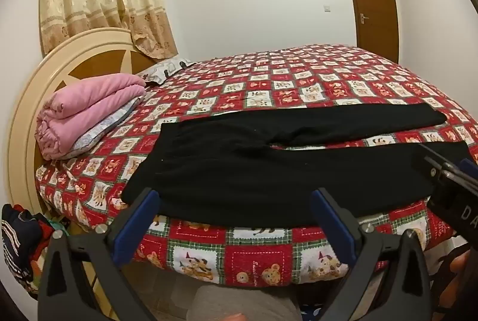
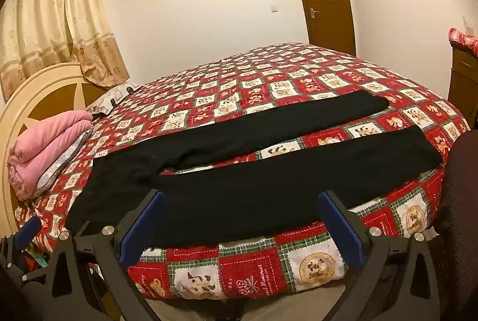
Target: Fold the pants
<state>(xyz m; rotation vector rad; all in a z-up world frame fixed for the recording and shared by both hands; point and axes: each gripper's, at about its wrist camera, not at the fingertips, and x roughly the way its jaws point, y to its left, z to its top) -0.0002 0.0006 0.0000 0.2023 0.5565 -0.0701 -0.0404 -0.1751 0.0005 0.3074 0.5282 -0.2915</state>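
Note:
Black pants (image 1: 254, 168) lie flat on the bed, waistband to the left, both legs spread apart and running to the right; they also show in the right wrist view (image 2: 239, 177). The near leg lies along the bed's front edge. My left gripper (image 1: 236, 201) is open and empty, just in front of the near edge by the waist. My right gripper (image 2: 242, 201) is open and empty, in front of the near leg. The right gripper's body shows at the right edge of the left wrist view (image 1: 451, 174).
The bed has a red checked quilt (image 1: 298, 88). A folded pink blanket (image 1: 86, 112) and a pillow (image 1: 167, 70) lie by the round headboard (image 1: 27, 112). Clothes (image 1: 21, 237) are piled at the lower left. A brown door (image 1: 373, 1) and a cabinet (image 2: 466, 73) stand beyond the bed.

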